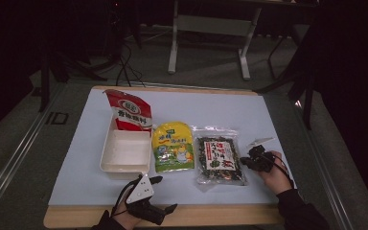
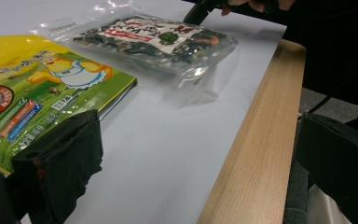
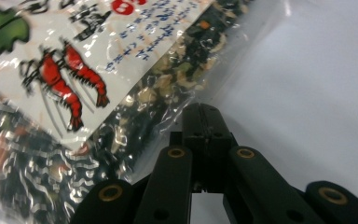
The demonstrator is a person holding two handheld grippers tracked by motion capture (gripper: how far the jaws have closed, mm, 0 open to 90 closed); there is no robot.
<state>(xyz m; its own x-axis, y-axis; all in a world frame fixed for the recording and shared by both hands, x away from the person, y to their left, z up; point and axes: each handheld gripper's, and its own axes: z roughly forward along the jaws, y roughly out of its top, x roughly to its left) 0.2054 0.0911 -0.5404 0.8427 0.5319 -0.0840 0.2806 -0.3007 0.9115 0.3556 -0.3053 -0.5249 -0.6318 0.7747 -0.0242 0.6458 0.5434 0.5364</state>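
A clear bag of dried seaweed (image 1: 218, 158) with a red shrimp label lies flat on the white mat, right of centre. My right gripper (image 1: 244, 161) is at the bag's right edge. In the right gripper view its jaws are pressed together (image 3: 201, 112) on the bag's clear side seam (image 3: 98, 70). My left gripper (image 1: 164, 194) rests near the table's front edge, in front of the yellow bag. Its jaws stand wide apart (image 2: 196, 163) with nothing between them. They point across the mat toward the seaweed bag (image 2: 158, 39).
A yellow snack bag (image 1: 173, 146) (image 2: 37, 88) lies left of the seaweed bag. Further left is a white tray (image 1: 124, 151), with a red bag (image 1: 129, 111) leaning at its back. A wooden table edge (image 1: 220, 215) (image 2: 256, 154) borders the mat at the front.
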